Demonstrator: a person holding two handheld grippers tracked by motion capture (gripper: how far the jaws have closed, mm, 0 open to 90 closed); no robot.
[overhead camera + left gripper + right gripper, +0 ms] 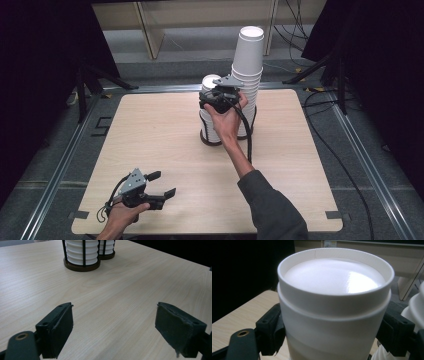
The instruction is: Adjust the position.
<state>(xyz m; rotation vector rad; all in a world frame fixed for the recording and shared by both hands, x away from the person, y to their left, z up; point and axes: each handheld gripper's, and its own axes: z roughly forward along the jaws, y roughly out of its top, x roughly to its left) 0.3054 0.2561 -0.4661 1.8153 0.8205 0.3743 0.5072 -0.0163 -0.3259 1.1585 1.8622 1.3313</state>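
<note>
On the wooden table, the right claw clamps the shorter racked cup stack.

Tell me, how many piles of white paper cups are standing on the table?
2. The tall stack of upside-down white paper cups stands at the far middle; the shorter stack of white paper cups stands just left of it, at the right gripper.

Bright overhead light floods the pale worktop while the surroundings on both sides drop into near-black. In the right gripper view, glare blooms on the white cup and the background goes soft. The stacks throw only faint shadows.
</note>
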